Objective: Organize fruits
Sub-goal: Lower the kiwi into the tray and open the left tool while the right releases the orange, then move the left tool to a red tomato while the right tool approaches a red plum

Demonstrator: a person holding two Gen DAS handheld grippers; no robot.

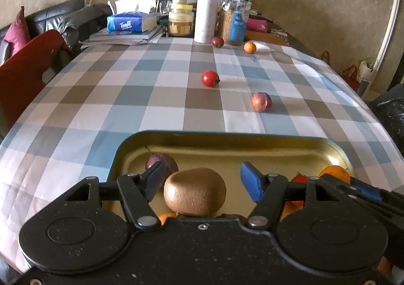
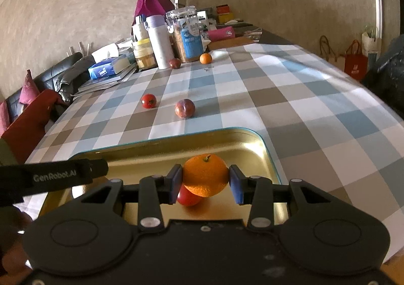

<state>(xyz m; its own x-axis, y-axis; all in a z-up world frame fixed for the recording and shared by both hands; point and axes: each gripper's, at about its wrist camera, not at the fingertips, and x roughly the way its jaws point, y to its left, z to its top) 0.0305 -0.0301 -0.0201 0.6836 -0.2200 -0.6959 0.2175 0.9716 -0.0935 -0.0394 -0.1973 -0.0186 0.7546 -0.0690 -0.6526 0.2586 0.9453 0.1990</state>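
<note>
Gold tray [image 1: 252, 143] on the checked surface [image 1: 126, 93], with both grippers over it. The left gripper [image 1: 202, 181] stands open above the tray's left half, a kiwi [image 1: 195, 191] lying loose between its fingers and a purple plum [image 1: 169, 162] just behind. The right gripper [image 2: 205, 181] brackets an orange [image 2: 205, 174] in the tray's right corner; whether its pads press cannot be told. Beyond the tray's far rim lie a tomato [image 1: 210, 78] and a reddish plum [image 1: 261, 101].

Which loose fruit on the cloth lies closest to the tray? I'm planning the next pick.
The mottled reddish plum, just beyond the tray. The red tomato sits farther back; the dark plum and small orange sit by the jars.
</note>
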